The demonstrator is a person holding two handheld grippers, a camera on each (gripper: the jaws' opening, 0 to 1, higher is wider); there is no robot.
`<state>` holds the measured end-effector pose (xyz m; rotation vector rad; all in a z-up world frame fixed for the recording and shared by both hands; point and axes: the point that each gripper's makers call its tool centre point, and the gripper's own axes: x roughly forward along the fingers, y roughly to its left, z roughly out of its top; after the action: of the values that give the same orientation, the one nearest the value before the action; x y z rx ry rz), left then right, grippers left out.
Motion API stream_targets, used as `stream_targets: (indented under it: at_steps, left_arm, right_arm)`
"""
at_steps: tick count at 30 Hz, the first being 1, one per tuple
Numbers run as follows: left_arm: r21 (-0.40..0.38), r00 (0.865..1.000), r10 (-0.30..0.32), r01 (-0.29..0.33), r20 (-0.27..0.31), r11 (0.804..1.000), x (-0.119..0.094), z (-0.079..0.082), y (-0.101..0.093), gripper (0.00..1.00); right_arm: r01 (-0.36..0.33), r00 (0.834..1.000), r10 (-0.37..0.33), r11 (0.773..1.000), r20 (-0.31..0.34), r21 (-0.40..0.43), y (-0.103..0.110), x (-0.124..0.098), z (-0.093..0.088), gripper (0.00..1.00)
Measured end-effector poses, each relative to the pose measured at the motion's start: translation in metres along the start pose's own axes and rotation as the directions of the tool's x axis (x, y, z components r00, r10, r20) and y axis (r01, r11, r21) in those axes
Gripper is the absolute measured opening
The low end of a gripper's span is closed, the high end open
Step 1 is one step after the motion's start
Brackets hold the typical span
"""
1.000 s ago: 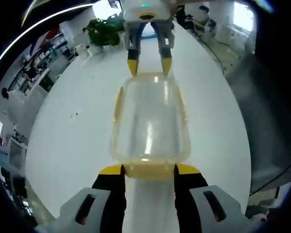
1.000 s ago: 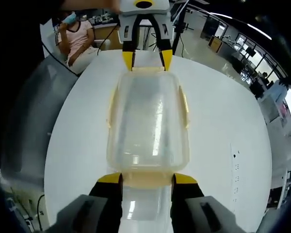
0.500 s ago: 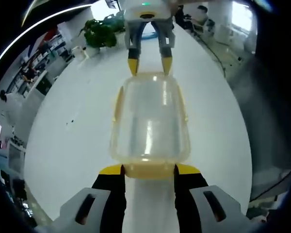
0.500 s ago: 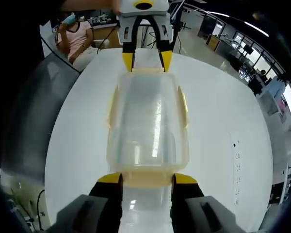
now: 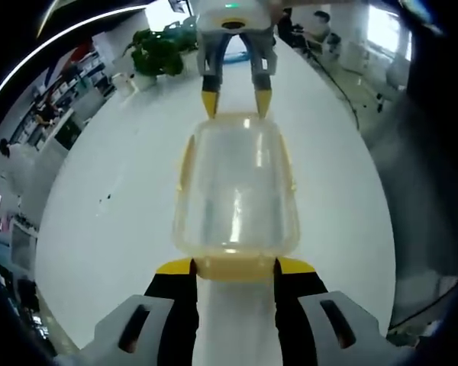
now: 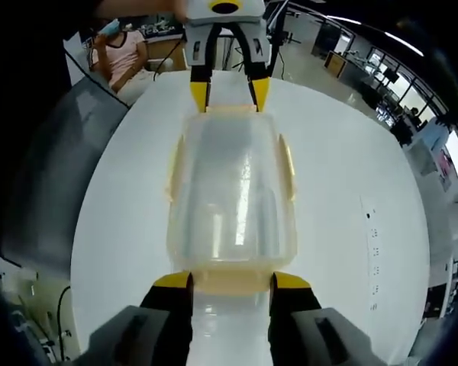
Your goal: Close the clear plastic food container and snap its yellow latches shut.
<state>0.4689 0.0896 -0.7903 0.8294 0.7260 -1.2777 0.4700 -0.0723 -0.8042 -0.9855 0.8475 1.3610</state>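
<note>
The clear plastic container [image 5: 237,191] lies lengthwise on the white table [image 5: 114,206] with its lid on top. Yellow side latches [image 5: 186,164] run along both long edges. My left gripper [image 5: 234,265] stands open, and the near yellow end latch [image 5: 234,271] lies between its jaws. At the far end my right gripper [image 5: 235,103] points back at me, its yellow fingertips [image 5: 209,104] at the container's rim. The right gripper view mirrors this: the container [image 6: 230,191], my right gripper [image 6: 231,280] open around the near end latch [image 6: 231,284], and my left gripper [image 6: 229,95] opposite.
The table is round, and its edge curves close on both sides. A potted plant [image 5: 160,49] stands at its far side. A seated person [image 6: 118,49] is beyond the table. A dark grey surface [image 6: 38,175] lies beside the table edge.
The background has slid slightly in both views, so the cameras drifted a little. The container and both grippers keep the same places relative to each other.
</note>
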Motion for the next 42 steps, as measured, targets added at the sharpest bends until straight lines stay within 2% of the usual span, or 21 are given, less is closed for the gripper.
stream_targets:
  at_steps: [7, 28, 38, 42]
  left_arm:
    - [-0.005, 1.0, -0.01, 0.01, 0.013, 1.0, 0.009, 0.013, 0.0, 0.35]
    - [-0.013, 0.999, -0.028, 0.028, 0.028, 1.0, 0.035, 0.049, -0.008, 0.35]
    - [-0.025, 0.999, -0.047, 0.047, 0.019, 0.999, 0.048, 0.05, -0.012, 0.35]
    - [-0.043, 0.998, -0.059, 0.06, 0.017, 0.997, 0.054, 0.045, -0.009, 0.35]
  right_arm:
    - [-0.006, 1.0, 0.006, 1.0, 0.002, 0.017, 0.003, -0.004, -0.014, 0.36]
    - [-0.007, 0.998, 0.009, 1.0, -0.056, 0.03, 0.006, -0.02, -0.057, 0.36]
    - [-0.036, 0.996, 0.038, 0.999, -0.082, 0.036, 0.01, -0.013, -0.069, 0.36]
    - [-0.048, 0.995, 0.051, 0.998, -0.085, 0.039, 0.006, -0.007, -0.07, 0.36]
